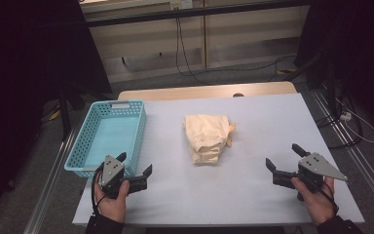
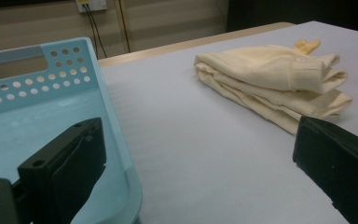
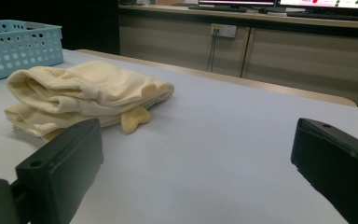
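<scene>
A folded cream garment (image 1: 208,138) lies mid-bench, nearer the far edge. The left claw (image 1: 135,165) hovers released at the near left corner, one jaw over the turquoise basket (image 1: 87,130) along the left edge. The right claw (image 1: 285,158) hovers released near the near right corner, well apart from the garment.

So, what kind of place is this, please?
Probably a lab or workshop set up for recording. A person's hands hold the left gripper and right gripper over a plain table; cables run to a wall socket, and monitors stand on a bench behind.
</scene>
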{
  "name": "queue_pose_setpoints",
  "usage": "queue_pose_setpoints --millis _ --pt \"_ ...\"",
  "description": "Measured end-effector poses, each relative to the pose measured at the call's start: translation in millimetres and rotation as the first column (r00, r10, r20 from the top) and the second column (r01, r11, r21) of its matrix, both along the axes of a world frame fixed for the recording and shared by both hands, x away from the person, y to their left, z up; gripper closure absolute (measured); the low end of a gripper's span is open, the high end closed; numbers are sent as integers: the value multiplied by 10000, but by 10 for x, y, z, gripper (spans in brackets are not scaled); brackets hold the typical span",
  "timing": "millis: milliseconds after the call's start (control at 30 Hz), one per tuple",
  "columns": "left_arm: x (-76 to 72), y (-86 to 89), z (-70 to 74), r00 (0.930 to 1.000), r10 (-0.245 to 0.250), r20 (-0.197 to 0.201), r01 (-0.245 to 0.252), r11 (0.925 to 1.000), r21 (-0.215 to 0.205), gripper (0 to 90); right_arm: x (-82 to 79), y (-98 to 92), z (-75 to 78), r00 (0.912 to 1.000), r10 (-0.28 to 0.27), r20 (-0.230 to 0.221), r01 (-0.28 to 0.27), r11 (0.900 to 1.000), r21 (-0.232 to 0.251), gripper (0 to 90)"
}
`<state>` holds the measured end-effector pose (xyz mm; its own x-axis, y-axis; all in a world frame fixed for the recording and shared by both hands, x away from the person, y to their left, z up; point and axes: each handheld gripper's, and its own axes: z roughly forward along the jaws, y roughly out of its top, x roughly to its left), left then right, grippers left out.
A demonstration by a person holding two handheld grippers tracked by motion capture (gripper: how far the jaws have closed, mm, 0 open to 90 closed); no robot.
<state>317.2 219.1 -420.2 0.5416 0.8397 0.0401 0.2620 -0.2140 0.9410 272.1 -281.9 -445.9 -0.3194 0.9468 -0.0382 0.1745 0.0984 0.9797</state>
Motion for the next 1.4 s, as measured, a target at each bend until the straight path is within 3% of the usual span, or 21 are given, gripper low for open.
queue_pose_setpoints --millis 267,533,733,900,933,1067,1233,1300,1400 --pt "-10 -20 26 9999 88 98 -87 9998 -157 27 30 -9 -13 9999 11 -124 -10 10000 52 18" --pt "1 -111 53 9999 -155 26 155 9999 35 35 39 -7 -19 9998 116 -168 -115 9999 63 19" --pt "63 -284 74 9946 -846 -604 863 9959 256 45 24 -22 -25 9998 80 -189 -78 9999 66 19" --pt "152 -363 66 9905 -945 -999 986 9945 366 57 14 -27 -27 9998 67 -201 -66 10000 26 20" --pt "178 -397 78 9842 -1227 -1275 1275 9914 303 74 15 -25 -27 9998 62 -210 -61 10000 33 20" --pt "210 -466 99 9861 -1235 -1109 1304 9898 578 68 19 -18 -29 9997 91 -241 -90 9999 55 21" --pt "353 -562 123 9836 -1313 -1236 1391 9886 567 68 -2 -8 -18 9997 166 -200 -166 9999 41 20" --pt "453 -621 136 9753 -1446 -1670 1534 9873 413 68 3 6 -16 9995 236 -208 -235 9997 38 20" --pt "556 -700 127 9700 -1539 -1883 1667 9845 540 65 12 8 -22 9992 313 -246 -312 9995 48 20"
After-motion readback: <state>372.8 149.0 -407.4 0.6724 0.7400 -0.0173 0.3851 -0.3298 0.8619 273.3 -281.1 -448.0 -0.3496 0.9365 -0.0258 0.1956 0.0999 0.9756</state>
